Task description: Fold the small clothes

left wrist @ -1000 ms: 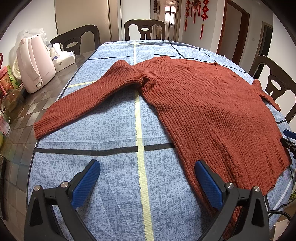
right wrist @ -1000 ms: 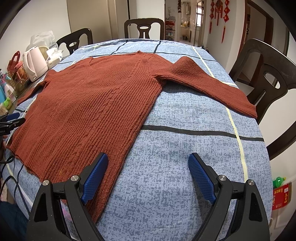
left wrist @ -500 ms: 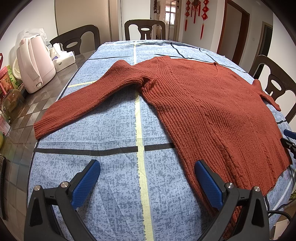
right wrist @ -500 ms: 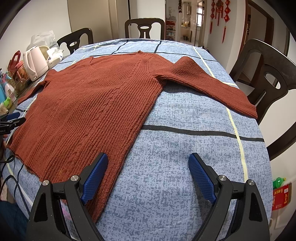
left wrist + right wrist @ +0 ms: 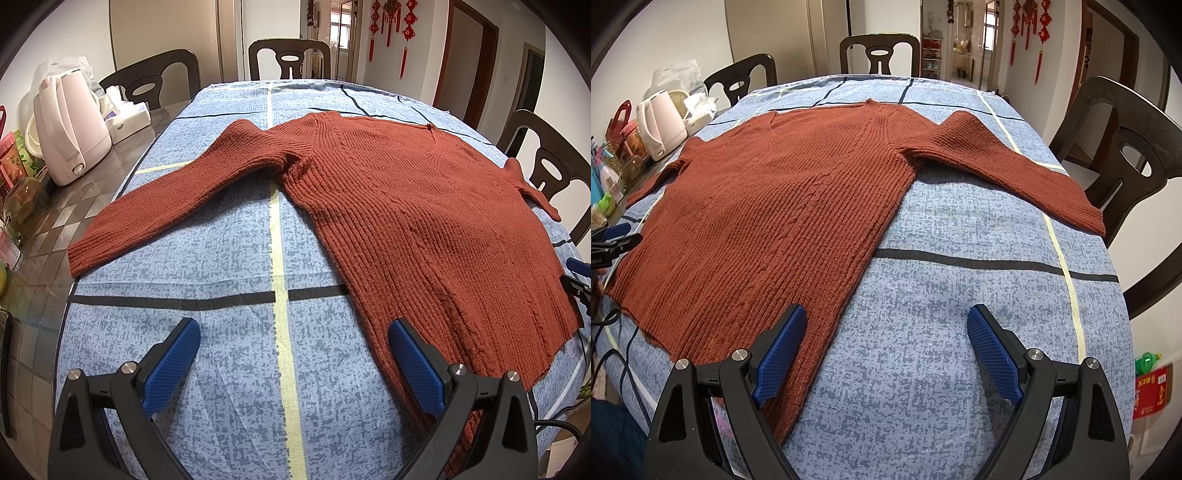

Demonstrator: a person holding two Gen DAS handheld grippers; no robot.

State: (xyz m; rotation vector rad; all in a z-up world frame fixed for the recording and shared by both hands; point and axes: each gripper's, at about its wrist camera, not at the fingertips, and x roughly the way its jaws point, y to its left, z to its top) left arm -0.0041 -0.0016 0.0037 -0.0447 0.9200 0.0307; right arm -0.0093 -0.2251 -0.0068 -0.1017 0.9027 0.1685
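A rust-red ribbed knit sweater (image 5: pixel 413 214) lies flat and spread out on the blue patterned tablecloth (image 5: pixel 229 339), both sleeves stretched sideways; it also shows in the right wrist view (image 5: pixel 783 206). My left gripper (image 5: pixel 291 358) is open and empty above the cloth at the sweater's lower left hem corner. My right gripper (image 5: pixel 886 347) is open and empty at the lower right hem corner, its left finger (image 5: pixel 779 350) over the hem. Each gripper's tip shows at the edge of the other's view.
A pink kettle (image 5: pixel 70 129), a tissue box (image 5: pixel 125 114) and jars stand on the table's left side. Dark wooden chairs (image 5: pixel 290 59) ring the table; one chair (image 5: pixel 1126 155) is close on the right. Cables (image 5: pixel 617 354) hang at the near left edge.
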